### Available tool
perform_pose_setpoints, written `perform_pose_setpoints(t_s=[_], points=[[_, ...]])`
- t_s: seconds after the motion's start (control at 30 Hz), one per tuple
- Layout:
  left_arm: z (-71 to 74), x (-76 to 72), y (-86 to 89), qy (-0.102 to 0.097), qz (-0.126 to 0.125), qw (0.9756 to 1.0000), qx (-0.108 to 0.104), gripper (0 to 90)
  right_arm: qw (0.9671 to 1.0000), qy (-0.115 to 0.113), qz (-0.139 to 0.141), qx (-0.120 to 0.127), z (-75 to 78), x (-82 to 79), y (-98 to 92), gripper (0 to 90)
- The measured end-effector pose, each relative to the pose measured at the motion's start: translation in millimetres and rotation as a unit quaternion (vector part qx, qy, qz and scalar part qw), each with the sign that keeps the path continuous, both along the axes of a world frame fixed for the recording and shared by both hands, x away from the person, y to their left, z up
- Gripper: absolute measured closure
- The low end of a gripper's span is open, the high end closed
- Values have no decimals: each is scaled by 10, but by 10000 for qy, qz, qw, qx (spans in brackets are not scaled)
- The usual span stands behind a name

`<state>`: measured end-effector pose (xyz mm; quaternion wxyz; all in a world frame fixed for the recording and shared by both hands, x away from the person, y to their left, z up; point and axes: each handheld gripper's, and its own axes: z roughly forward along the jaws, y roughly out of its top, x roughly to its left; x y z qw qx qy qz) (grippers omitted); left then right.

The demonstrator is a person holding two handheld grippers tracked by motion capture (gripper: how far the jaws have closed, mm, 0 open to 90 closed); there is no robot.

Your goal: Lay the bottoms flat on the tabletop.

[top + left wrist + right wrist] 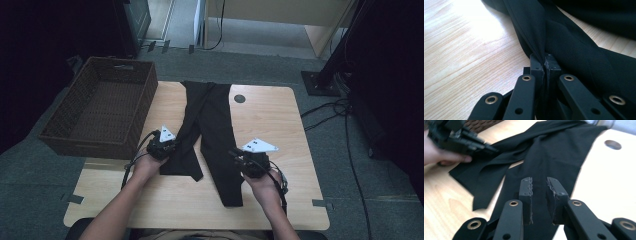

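Lying on worktop: black trousers (210, 125), waist toward the far edge, both legs running toward the near edge; the left leg is folded and ends short of the right leg.
Left gripper (172, 142): jaws closed tight on a pinched fold of the trousers' left leg edge; in the left gripper view (545, 65) the cloth rises out of the clamped pads.
Left hand (145, 167): wrapped around the gripper body, over the worktop toward its left edge, beside the fabric.
Right gripper (235, 154): jaws narrowly apart, nothing clamped; in the right gripper view (539, 186) the right trouser leg lies below the gap, pads clear of it.
Right hand (265, 187): behind the gripper, toward the near right corner of the worktop.
Wicker basket (60, 140): dark brown, overhanging the far left corner of the worktop, apart from the trousers.
Cable port (239, 98): round, near the far edge, just right of the waist.
Worktop (280, 200): light wood grain.
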<state>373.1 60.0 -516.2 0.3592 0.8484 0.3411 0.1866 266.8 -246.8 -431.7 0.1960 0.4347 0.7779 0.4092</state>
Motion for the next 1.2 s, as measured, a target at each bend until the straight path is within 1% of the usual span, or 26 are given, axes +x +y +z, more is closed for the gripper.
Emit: perform_pose_setpoints(t_s=[0.03, 0.07, 0.1, 0.13, 0.23, 0.27, 0.3, 0.37, 0.43, 0.5, 0.53, 0.63, 0.67, 0.73, 0.77, 0.8, 0.87, 0.9, 0.97, 1.0, 1.03, 1.07, 1.1, 1.13, 1.17, 1.2], points=[[0, -1, 0, -3, 0, 10000, 11, 877, 10000, 25, 32, -20, -27, -1, 29, 755], [0, -2, -1, -7, 4, 10000, 14, 877, 9998, 111, 129, -32, -119, -2, 112, 738], [0, -2, -3, -14, 8, 10000, 13, 877, 9998, 111, 129, -32, -119, -2, 112, 738], [-2, -5, -5, -18, 16, 10000, 7, 877, 9995, 235, 216, 16, -229, -19, 200, 697], [-1, -3, -2, -15, 6, 10000, 17, 877, 9992, 310, 269, 31, -318, -44, 268, 668], [-1, -4, -3, -18, 8, 10000, 17, 877, 9988, 352, 329, 38, -384, -66, 320, 661], [-2, -6, -5, -19, 18, 10000, 11, 876, 9985, 390, 393, -8, -492, -96, 399, 617], [-3, -9, -9, -27, 32, 10000, 1, 877, 9983, 422, 398, -28, -529, -103, 424, 599], [-2, -13, -11, -21, 21, 10000, 11, 876, 9976, 530, 451, -59, -671, -116, 500, 548], [-2, -13, -11, -23, 20, 10000, 13, 877, 9975, 551, 447, -65, -701, -119, 514, 548], [-3, -13, -11, -25, 19, 10000, 14, 877, 9970, 605, 477, -117, -778, -111, 531, 549], [-2, -13, -13, -39, 9, 10000, 25, 876, 9972, 601, 417, -131, -831, -106, 527, 551], [-2, -13, -12, -42, 6, 10000, 30, 877, 9981, 458, 375, -167, -859, -118, 511, 576], [-3, -13, -13, -44, 11, 10000, 29, 876, 9983, 425, 351, -199, -863, -124, 514, 589], [-2, -14, -13, -43, 9, 10000, 36, 876, 9984, 323, 349, -318, -869, -132, 516, 612], [-2, -14, -14, -45, 9, 10000, 42, 876, 9985, 285, 339, -332, -872, -135, 517, 650], [-2, -15, -14, -45, 12, 10000, 41, 877, 9986, 256, 321, -329, -875, -137, 510, 834], [-2, -14, -14, -47, 10, 10000, 43, 876, 9984, 298, 319, -368, -863, -128, 511, 882], [-3, -14, -14, -42, 16, 10000, 28, 876, 9977, 475, 373, -323, -810, -113, 517, 892], [-3, -14, -14, -43, 15, 10000, 30, 877, 9980, 443, 432, -133, -691, -139, 506, 894], [-2, -14, -13, -42, 11, 10000, 36, 877, 9980, 443, 432, -133, -691, -139, 506, 894], [-3, -13, -11, -41, 6, 10000, 25, 877, 9983, 331, 455, 136, -503, -172, 465, 894], [-3, -13, -11, -31, 9, 10000, 19, 877, 9983, 331, 455, 136, -503, -172, 465, 894], [-3, -13, -11, -35, 9, 10000, 25, 876, 9980, 221, 437, 401, -309, -204, 399, 893], [-2, -15, -13, -39, 13, 10000, 32, 876, 9980, 221, 437, 401, -309, -204, 399, 893], [-2, -16, -14, -45, 15, 10000, 42, 876, 9976, 140, 415, 544, -201, -216, 346, 891]])
